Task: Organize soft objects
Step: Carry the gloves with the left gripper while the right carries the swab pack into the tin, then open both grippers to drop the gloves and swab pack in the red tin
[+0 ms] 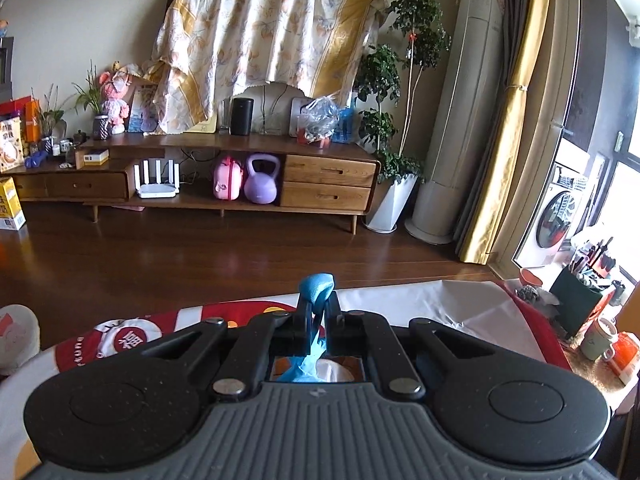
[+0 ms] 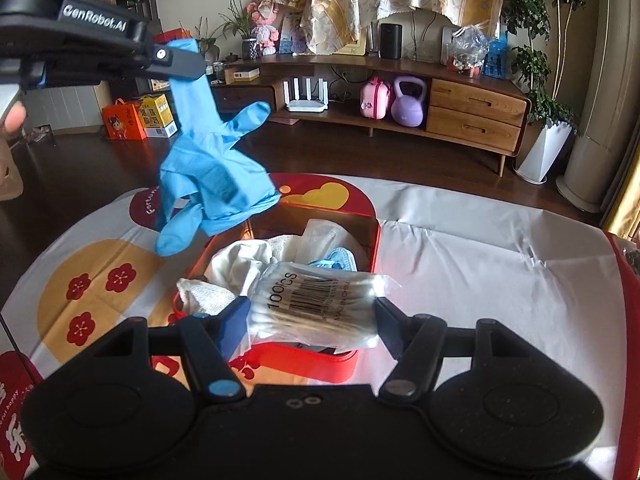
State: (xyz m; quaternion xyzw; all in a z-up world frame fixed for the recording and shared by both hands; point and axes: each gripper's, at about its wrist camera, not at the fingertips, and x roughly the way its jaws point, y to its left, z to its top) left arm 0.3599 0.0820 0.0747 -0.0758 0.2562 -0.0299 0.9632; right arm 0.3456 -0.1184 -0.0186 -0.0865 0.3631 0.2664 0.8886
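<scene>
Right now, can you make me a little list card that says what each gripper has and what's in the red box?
left gripper: shut on the blue glove, which dangles in the air above the box's far left corner
right gripper: closed on the cotton swab pack, over the box
red box: open, on the table
inside box: white cloth, gauze, something light blue
table cover: white sheet with red and yellow pictures
</scene>
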